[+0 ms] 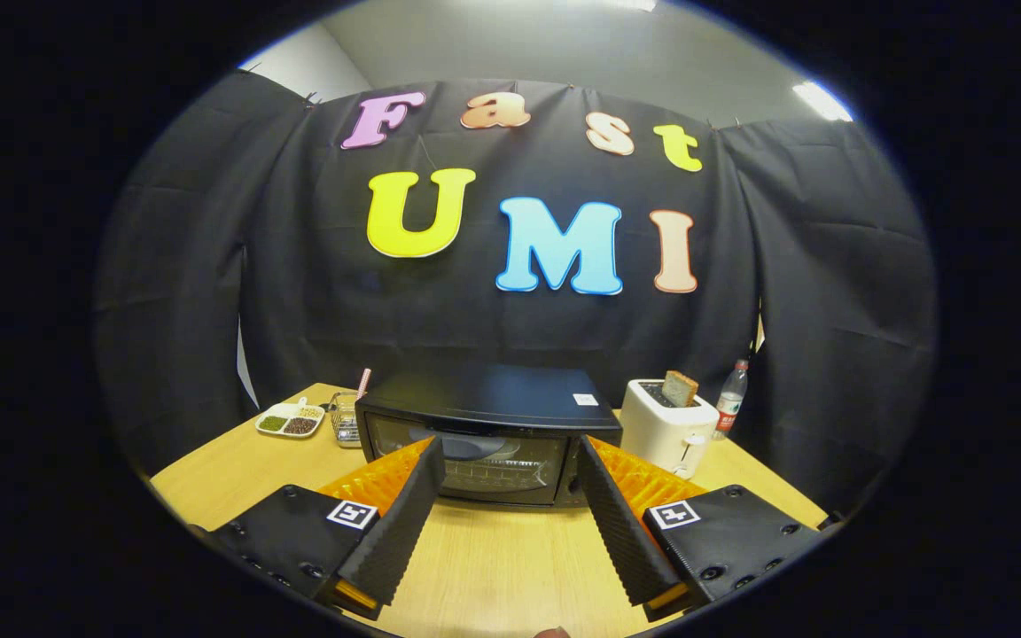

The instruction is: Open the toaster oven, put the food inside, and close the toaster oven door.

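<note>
Your tool (pixel 506 461), fingers spread wide and holding nothing, faces the closed toaster oven (pixel 486 434) at centre frame on the surface (pixel 502 558); expect a stiff, hinged glass door, likely best taken by its top-edge handle.

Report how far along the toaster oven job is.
Done: nothing yet; the toaster oven door looks closed, with something inside behind the glass. In hand: the gripper is open, holding nothing, fingers aimed at the oven's front. Left: open the door, load the food, close the door.
</note>
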The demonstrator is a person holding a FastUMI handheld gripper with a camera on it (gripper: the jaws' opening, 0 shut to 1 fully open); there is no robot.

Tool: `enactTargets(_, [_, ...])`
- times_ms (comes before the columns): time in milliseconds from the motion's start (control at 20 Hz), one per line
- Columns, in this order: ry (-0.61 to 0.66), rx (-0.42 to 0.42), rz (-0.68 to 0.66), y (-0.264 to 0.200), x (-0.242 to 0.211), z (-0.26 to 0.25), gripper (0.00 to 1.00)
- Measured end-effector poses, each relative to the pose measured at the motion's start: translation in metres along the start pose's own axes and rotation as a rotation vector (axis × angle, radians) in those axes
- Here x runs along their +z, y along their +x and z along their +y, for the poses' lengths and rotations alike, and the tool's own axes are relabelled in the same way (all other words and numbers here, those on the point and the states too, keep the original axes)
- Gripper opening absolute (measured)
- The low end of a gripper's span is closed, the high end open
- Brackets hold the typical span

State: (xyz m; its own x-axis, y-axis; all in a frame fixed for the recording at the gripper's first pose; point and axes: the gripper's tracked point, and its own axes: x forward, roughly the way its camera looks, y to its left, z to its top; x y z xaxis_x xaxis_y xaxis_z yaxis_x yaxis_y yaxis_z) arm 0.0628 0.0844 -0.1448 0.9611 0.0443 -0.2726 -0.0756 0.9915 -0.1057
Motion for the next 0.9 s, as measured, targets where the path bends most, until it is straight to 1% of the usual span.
enactTargets(200, [-0.019,-0.028,-0.047,-0.033,0.011,-0.027,0.96])
enactTargets(400, [0.005,-0.054,-0.078,-0.058,0.021,-0.051,0.95])
enactTargets(600, [0.017,-0.067,-0.109,-0.074,0.028,-0.065,0.95])
enactTargets(900, [0.032,-0.092,-0.132,-0.086,0.034,-0.080,0.95])
